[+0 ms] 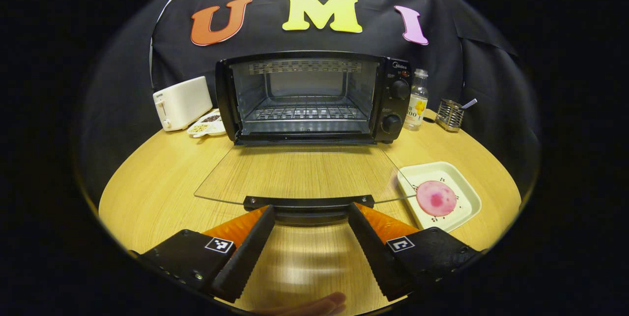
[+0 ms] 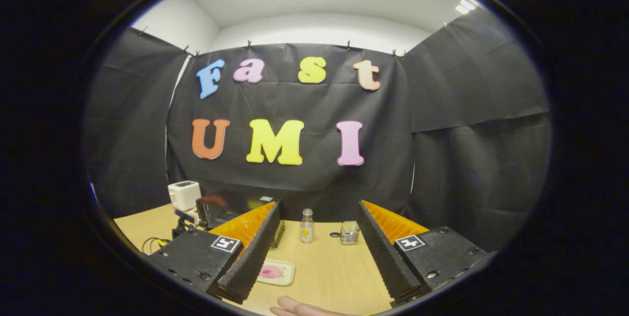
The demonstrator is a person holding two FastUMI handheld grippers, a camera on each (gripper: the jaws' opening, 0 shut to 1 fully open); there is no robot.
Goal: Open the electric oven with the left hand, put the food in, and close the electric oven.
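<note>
Glass oven door (image 1: 300, 173) down | L gripper (image 1: 310, 213) wide, straddling handle (image 1: 308, 202)

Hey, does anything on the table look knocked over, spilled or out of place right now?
Nothing stands out. The oven door lies fully open and flat, the pink food sits on its tray, and the bottle stands upright.

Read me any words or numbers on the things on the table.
Oven: small logo above the knobs, too small to read for sure.
Toaster: tiny word near its top corner, blurred.
Bottle: print on its label, too blurred to read.
Nothing here is clear enough to quote.
</note>
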